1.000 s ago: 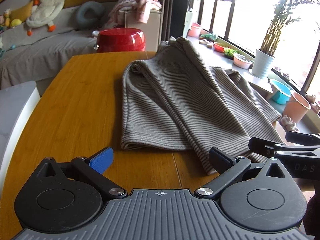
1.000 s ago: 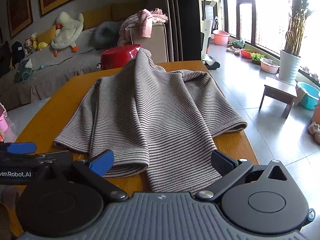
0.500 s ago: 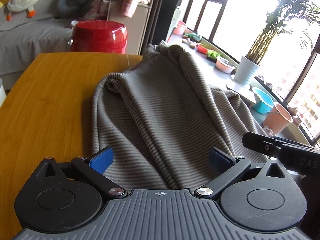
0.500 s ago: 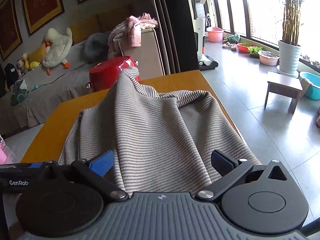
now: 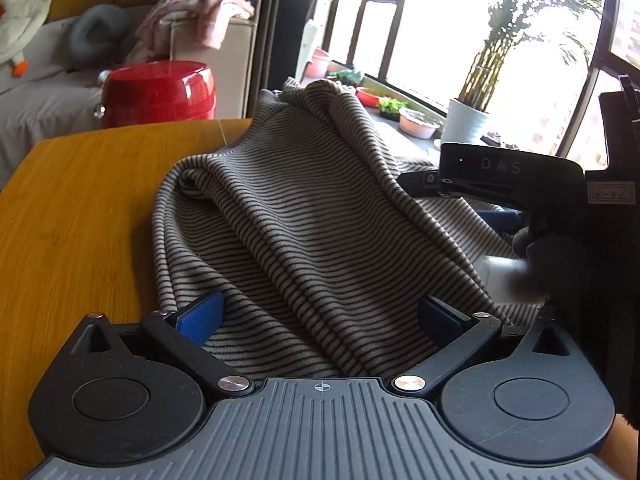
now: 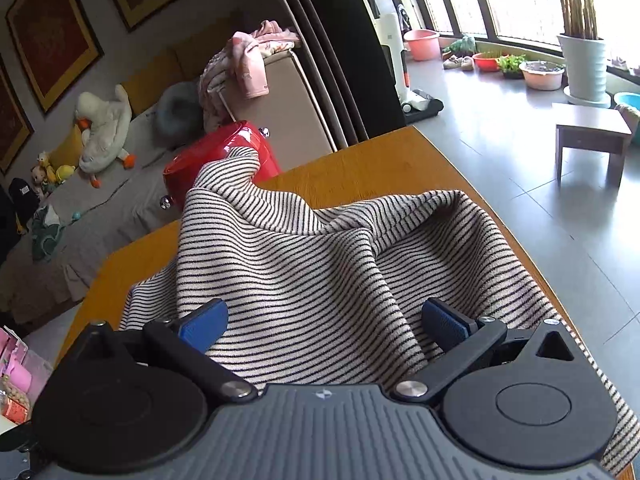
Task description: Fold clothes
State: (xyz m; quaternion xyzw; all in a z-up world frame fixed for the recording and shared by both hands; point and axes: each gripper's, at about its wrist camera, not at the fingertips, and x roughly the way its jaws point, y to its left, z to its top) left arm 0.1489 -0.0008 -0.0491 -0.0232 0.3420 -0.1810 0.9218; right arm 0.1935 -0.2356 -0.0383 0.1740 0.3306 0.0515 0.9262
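A grey-and-black striped knit garment (image 5: 288, 216) lies rumpled on the wooden table (image 5: 72, 208). It also shows in the right wrist view (image 6: 320, 272). My left gripper (image 5: 320, 316) is open, its blue pads wide apart, with the garment's near edge lying between them. My right gripper (image 6: 324, 320) is open in the same way over the near edge. The right gripper's body shows in the left wrist view (image 5: 512, 184), at the garment's right side.
A red round stool (image 5: 160, 92) stands beyond the table's far edge, with a sofa and a plush duck (image 6: 104, 116) behind. The table's right edge (image 6: 500, 224) drops to the floor, where a small bench (image 6: 588, 132) and plant pots stand.
Both grippers have moved forward over the garment's near edge, so cloth now lies between the open pads. The garment has bunched up higher toward the far side.
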